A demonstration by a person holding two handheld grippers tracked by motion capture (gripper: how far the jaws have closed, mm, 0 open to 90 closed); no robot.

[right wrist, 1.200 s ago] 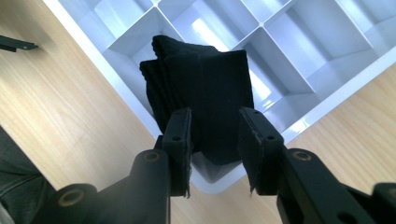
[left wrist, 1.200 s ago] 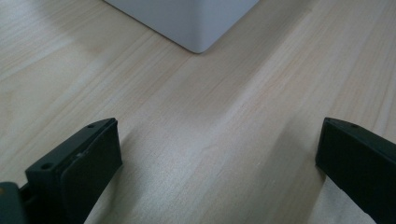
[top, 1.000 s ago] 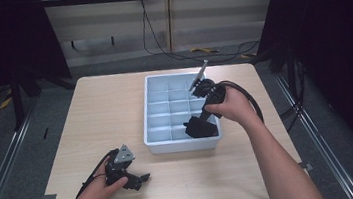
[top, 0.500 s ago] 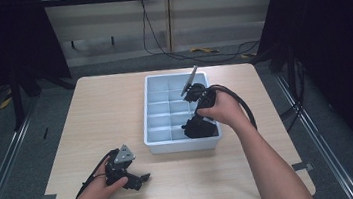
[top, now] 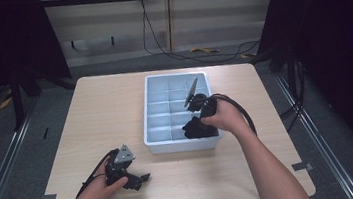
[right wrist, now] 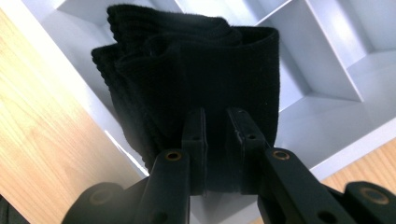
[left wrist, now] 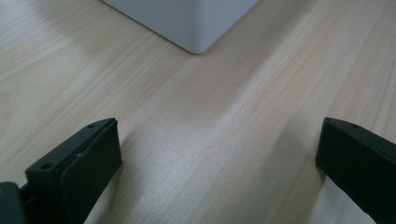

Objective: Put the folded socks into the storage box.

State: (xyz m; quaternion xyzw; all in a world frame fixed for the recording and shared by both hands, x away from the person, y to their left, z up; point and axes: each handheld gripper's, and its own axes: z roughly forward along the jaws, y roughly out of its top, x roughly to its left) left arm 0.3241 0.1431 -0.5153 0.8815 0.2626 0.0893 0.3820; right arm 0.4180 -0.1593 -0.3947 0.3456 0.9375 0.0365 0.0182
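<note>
My right gripper (top: pixel 197 123) (right wrist: pixel 215 114) points down over the front right corner of a pale grey divided tray (top: pixel 182 144) (right wrist: pixel 327 70). It is shut on a folded black ribbed cloth (top: pixel 193 130) (right wrist: pixel 187 70), which hangs low in the tray's front right compartment. Its jaws have just closed a little further on the cloth. On the bare wood at the front left, my left gripper (top: pixel 141 179) (left wrist: pixel 219 154) lies open with nothing between its fingers. One corner of the tray (left wrist: pixel 187 23) stands a short way ahead of it.
The tray has several small compartments and sits right of the wooden table's (top: pixel 101 118) centre. A black cable (top: pixel 244 114) loops from the right gripper past the tray's right side. Dark frame posts and floor cables lie beyond the far edge.
My right gripper has come down toward the tray's front right corner, carrying the black cloth lower into the tray. The left gripper has stayed in place.
</note>
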